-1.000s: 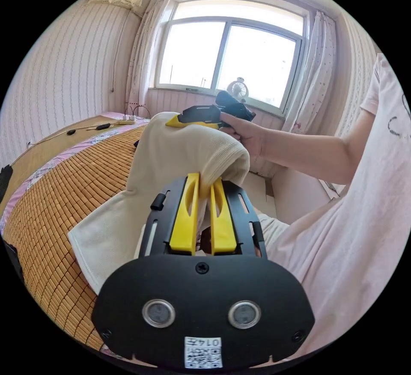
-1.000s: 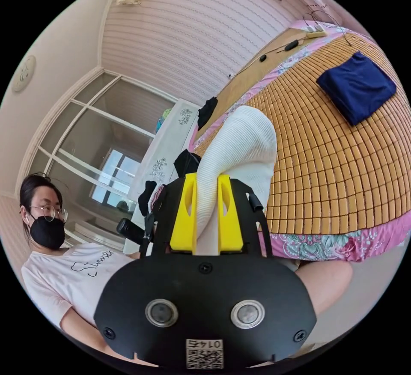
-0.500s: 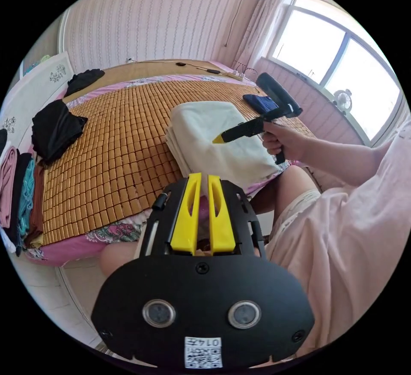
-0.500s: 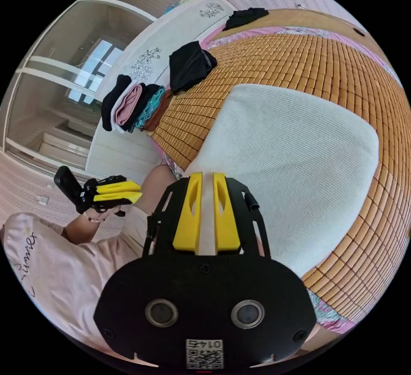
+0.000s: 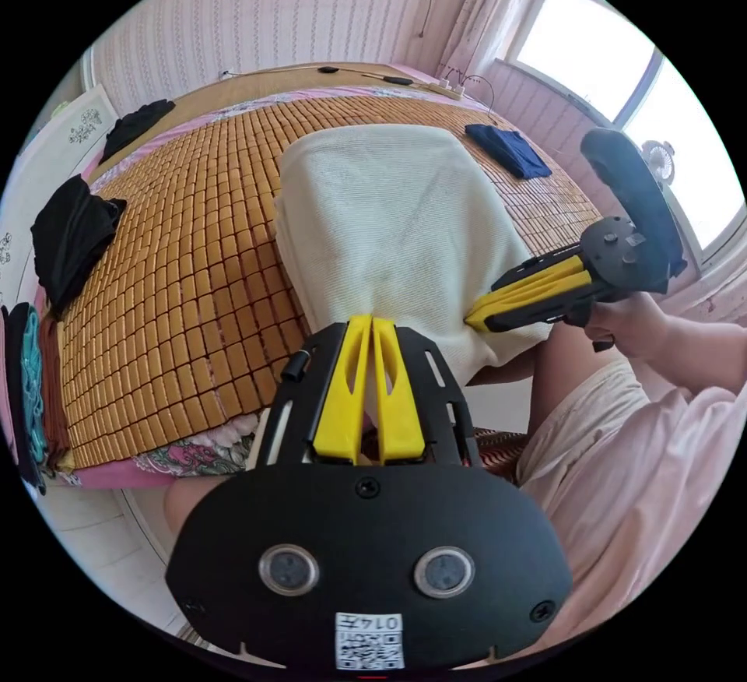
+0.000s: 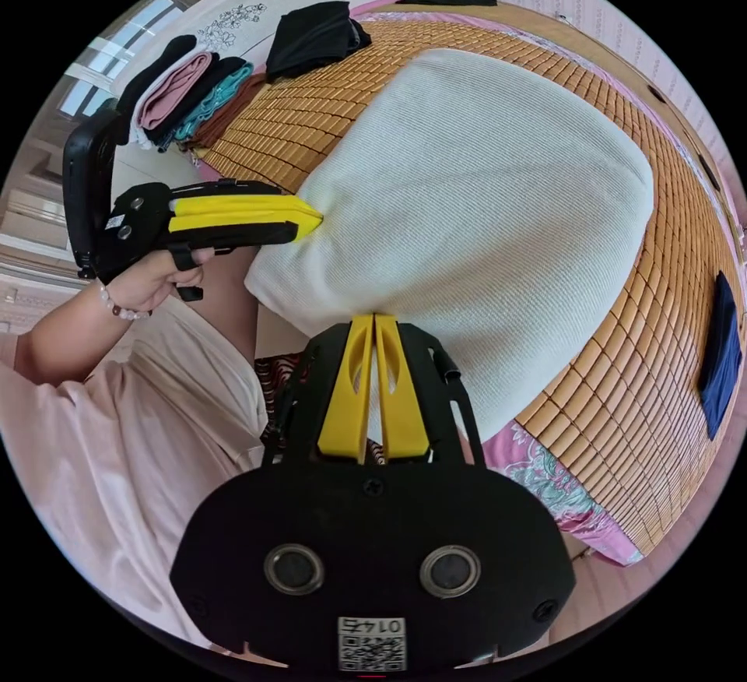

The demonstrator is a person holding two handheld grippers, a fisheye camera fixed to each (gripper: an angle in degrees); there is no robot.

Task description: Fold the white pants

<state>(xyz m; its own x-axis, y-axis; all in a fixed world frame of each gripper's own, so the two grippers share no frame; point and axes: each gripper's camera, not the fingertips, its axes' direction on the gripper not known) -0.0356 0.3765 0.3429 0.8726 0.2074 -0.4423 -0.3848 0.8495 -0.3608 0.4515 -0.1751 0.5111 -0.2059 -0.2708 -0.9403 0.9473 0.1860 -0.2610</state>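
The white pants [image 5: 389, 215] lie folded into a thick rectangle on the bamboo mat [image 5: 194, 246], and their near edge hangs slightly over the bed's side. My left gripper [image 5: 372, 321] is shut, its tips touching that near edge. In the right gripper view the same left gripper [image 6: 315, 219] comes in from the left in a person's hand and points into the pants' [image 6: 482, 199] corner. My right gripper [image 6: 374, 318] is shut against the near edge too. It also shows as the right gripper [image 5: 471, 317] in the left gripper view. I see no cloth between either pair of jaws.
A folded navy garment [image 5: 507, 149] lies on the mat beyond the pants. Black clothes [image 5: 70, 234] and a row of folded clothes [image 6: 194, 94] sit near the headboard. The person sits at the bed's edge, a knee [image 5: 568, 355] under the pants' overhang. Cables [image 5: 389, 79] lie at the far side.
One second ago both grippers held the pants up. They then laid them folded on the mat and let go. Now both have shut and moved in to the pants' near edge.
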